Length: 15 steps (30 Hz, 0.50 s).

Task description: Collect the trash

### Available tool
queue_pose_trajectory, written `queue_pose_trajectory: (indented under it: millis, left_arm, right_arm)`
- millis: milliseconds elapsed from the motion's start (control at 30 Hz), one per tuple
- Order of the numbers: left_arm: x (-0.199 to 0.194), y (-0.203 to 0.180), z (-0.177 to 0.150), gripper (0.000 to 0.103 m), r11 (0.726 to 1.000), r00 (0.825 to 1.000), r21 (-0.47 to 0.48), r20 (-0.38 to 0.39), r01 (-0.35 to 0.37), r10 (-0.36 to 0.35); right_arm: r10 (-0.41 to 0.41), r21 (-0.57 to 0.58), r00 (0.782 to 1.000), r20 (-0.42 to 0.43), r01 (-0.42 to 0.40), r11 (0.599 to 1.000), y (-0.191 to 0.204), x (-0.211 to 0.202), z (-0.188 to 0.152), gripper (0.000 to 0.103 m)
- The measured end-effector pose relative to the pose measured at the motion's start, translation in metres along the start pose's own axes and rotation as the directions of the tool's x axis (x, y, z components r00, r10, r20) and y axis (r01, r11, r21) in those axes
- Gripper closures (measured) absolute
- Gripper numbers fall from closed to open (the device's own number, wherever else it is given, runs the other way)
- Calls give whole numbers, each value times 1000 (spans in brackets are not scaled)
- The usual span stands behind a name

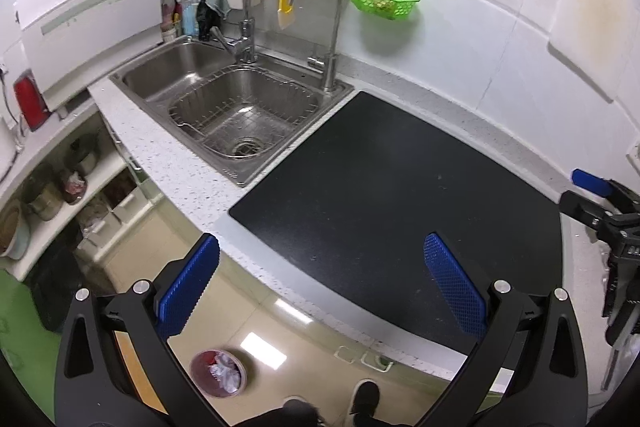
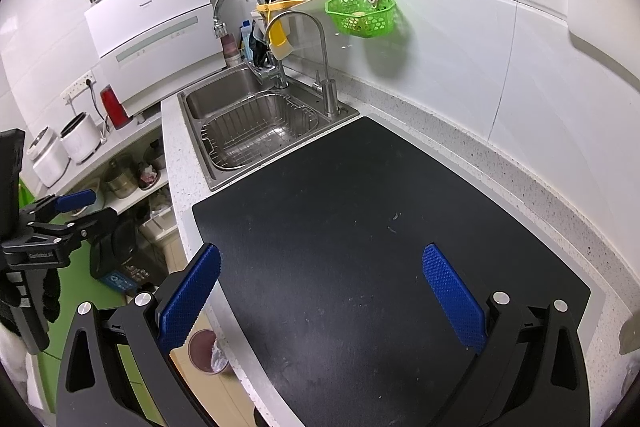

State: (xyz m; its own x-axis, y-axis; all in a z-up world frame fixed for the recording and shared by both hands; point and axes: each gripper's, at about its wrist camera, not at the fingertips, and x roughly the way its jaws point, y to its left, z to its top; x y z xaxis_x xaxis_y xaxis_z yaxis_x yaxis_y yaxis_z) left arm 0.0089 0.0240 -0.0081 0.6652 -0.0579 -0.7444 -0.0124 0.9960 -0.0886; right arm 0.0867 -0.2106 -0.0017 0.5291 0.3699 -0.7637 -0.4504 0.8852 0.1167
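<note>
Trash, crumpled white paper, lay in a round dark-red bin on the floor below the counter edge; in the right wrist view the bin was half hidden behind the countertop and blurred. Left gripper hung above the counter edge with jaws spread wide and empty, the bin below and just left of its left finger. Right gripper hovered over the black mat, likewise spread and empty, well apart from the bin.

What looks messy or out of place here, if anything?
Little stands out. The black mat has only faint specks and a small scuff, and both grippers are open and empty. The bin on the floor holds crumpled paper.
</note>
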Motion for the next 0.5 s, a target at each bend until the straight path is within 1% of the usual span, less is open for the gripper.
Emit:
queue_pose_trajectory:
  millis: [67, 100, 133, 267, 500]
  left_arm:
    - [-1, -3, 0, 3, 999, 999, 10, 3, -33, 33]
    - [-2, -3, 0, 3, 1000, 1000, 6, 0, -25, 25]
    - [-2, -1, 0, 3, 1000, 1000, -9, -4, 2, -2]
    - [-4, 0, -1, 3, 999, 1000, -30, -2, 26, -26]
    - [-5, -3, -2, 3, 1000, 1000, -17, 5, 24, -24]
  right_arm:
    - [1, -1, 1000, 0, -1, 1000, -1, 1, 2, 6]
    - [1, -1, 1000, 1, -1, 1000, -1, 0, 1, 6]
    - [2, 0, 1000, 1, -2, 1000, -2, 1, 2, 6]
    - [6, -3, 1000, 1, -6, 1000, -3, 1, 3, 6]
    - [6, -2, 1000, 2, -6, 1000, -2, 0, 2, 6]
